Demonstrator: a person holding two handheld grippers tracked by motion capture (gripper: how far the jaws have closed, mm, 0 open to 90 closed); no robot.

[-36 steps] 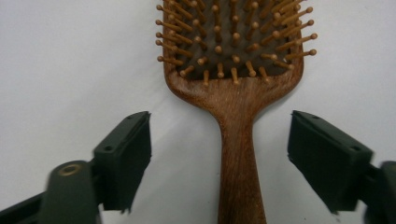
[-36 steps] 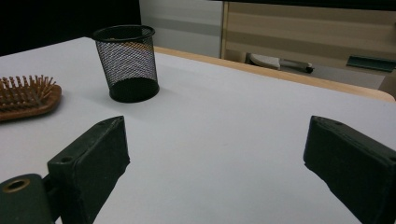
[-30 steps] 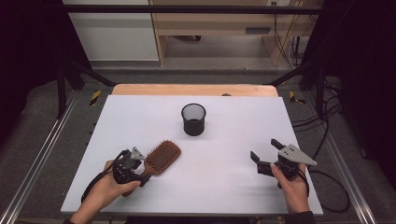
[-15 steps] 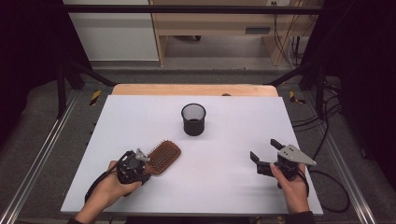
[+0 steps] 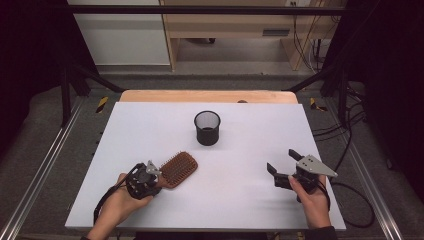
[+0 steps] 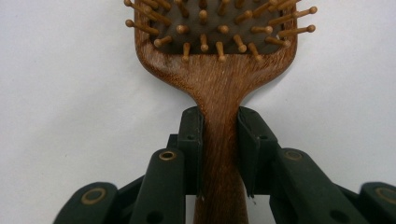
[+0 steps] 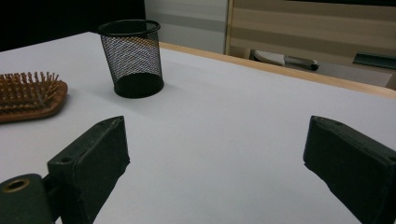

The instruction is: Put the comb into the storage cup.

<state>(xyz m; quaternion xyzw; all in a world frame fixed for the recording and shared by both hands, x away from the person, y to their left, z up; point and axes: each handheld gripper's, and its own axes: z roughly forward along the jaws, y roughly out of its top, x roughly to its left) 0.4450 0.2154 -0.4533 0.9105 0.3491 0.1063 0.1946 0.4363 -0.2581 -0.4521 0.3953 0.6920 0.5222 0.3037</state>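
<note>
**Brush gripped by the handle, cup waiting**

Near the front left corner of the tabletop (image 5: pixel 150 125), my left gripper (image 5: pixel 152 175) has just been closing, and its jaws now press on both sides of the brush (image 5: pixel 178 168) handle. From the left gripper view the pads sit on the narrow wooden neck just below the head, bristles up, brush (image 6: pixel 219 88) lying flat on the white surface. So I judge the grasp to be made and the lift not yet begun.

My right gripper (image 5: pixel 284 170) rests near the front right corner, jaws wide apart with nothing between them, well away from the brush.

What seems left is the carrying: the likely goal is the cup (image 5: pixel 207 128), which stands upright toward the middle of the tabletop, nearer the back edge, well apart from the brush. Through its black mesh in the right gripper view, the cup (image 7: pixel 131 58) looks empty; I see nothing standing in it, though its dark bottom is hard to read for sure.
</note>
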